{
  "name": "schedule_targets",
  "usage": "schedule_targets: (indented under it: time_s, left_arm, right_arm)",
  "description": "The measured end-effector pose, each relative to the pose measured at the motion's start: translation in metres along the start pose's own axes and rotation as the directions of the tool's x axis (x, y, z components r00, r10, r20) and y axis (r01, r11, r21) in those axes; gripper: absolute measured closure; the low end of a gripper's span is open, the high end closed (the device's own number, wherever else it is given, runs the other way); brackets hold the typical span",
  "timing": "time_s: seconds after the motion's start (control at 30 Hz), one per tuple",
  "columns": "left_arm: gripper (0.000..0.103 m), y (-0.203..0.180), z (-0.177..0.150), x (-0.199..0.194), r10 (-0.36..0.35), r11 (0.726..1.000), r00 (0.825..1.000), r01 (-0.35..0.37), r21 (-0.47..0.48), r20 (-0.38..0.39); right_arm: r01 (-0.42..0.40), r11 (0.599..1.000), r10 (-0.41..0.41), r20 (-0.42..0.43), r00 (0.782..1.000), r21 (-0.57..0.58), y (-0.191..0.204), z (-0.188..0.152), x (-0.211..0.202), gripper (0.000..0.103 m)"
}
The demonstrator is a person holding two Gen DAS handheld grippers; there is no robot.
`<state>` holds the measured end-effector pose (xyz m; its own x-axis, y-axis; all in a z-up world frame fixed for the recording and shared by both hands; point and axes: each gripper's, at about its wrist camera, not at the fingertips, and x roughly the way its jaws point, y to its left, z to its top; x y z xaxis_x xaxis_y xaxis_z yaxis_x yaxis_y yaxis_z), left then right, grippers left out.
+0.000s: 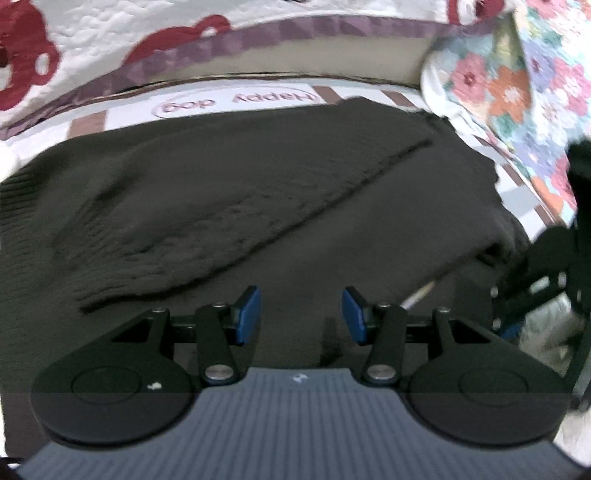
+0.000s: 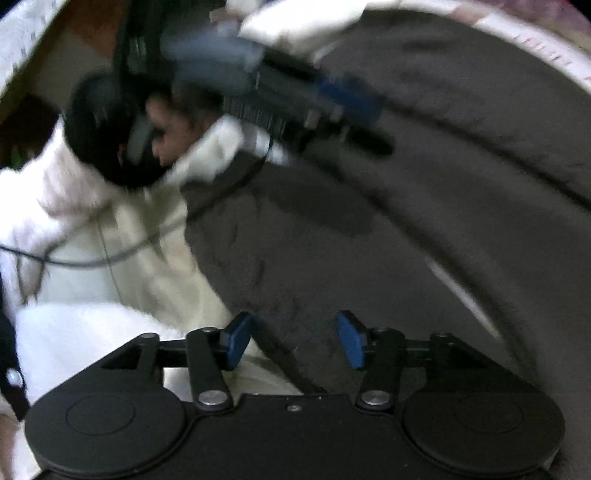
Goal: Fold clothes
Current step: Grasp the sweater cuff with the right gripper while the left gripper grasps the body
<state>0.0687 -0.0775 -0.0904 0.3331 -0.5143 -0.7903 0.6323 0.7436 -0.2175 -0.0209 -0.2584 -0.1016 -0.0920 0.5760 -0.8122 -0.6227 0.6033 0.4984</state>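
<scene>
While both tongs sit with their blue pads well apart, neither one has hold of anything. The left gripper (image 1: 301,317) hangs over the near part of a dark knit sweater (image 1: 258,192), its jaws wide open and empty. The sweater lies flat on a white mat (image 1: 236,101) with brown stripes and a pink "Happy dog" print, covering most of it. A sleeve (image 1: 229,214) is folded across the body, so its long axis runs diagonally, from the ribbed cuff near the left gripper up toward the mat's far right corner. Along the mat's right edge there's a flowery cloth (image 1: 517,81), and past the far edge a white quilt (image 1: 110,29) with red shapes.

From the right wrist view, the right gripper (image 2: 293,341) hovers just as open over the sweater's near edge, beside fluffy white fabric (image 2: 92,332). Further off, pretty blurry, is the left gripper above the sweater. No containers anywhere that I can see.
</scene>
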Motion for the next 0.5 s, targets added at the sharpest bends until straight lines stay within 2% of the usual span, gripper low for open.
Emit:
schedule_targets:
  time_s: [0.03, 0.13, 0.2, 0.27, 0.33, 0.43, 0.5]
  left_arm:
    - [0.047, 0.004, 0.001, -0.002, 0.020, 0.999, 1.000, -0.019, -0.027, 0.010]
    - [0.047, 0.014, 0.002, -0.005, 0.041, 0.998, 0.999, -0.040, -0.053, 0.025]
    - [0.047, 0.018, 0.004, -0.008, 0.031, 0.998, 0.999, -0.029, -0.058, 0.039]
    - [0.047, 0.019, 0.005, -0.013, -0.014, 0.998, 0.998, 0.017, -0.058, 0.061]
    - [0.047, 0.017, 0.007, -0.019, -0.075, 0.996, 0.993, 0.080, -0.050, 0.091]
    - [0.045, 0.014, 0.009, -0.029, -0.167, 0.984, 0.977, 0.173, -0.036, 0.134]
    - [0.043, 0.012, 0.010, -0.034, -0.243, 0.968, 0.958, 0.249, -0.017, 0.151]
  right_arm:
    - [0.014, 1.000, -0.014, -0.012, 1.000, -0.011, 0.001, -0.001, 0.004, 0.036]
    - [0.037, 0.999, -0.037, -0.020, 0.999, 0.001, 0.001, 0.000, 0.017, 0.030]
    - [0.054, 0.999, -0.054, -0.007, 0.998, -0.007, 0.003, -0.002, 0.023, 0.032]
    - [0.072, 0.997, -0.071, 0.030, 0.997, -0.026, 0.006, -0.003, 0.018, 0.047]
    - [0.096, 0.995, -0.093, 0.108, 0.990, -0.020, 0.009, -0.004, 0.002, 0.075]
    - [0.148, 0.989, -0.148, 0.204, 0.968, 0.019, 0.007, -0.005, -0.017, 0.085]
    - [0.180, 0.982, -0.187, 0.250, 0.950, 0.050, 0.004, -0.006, -0.025, 0.086]
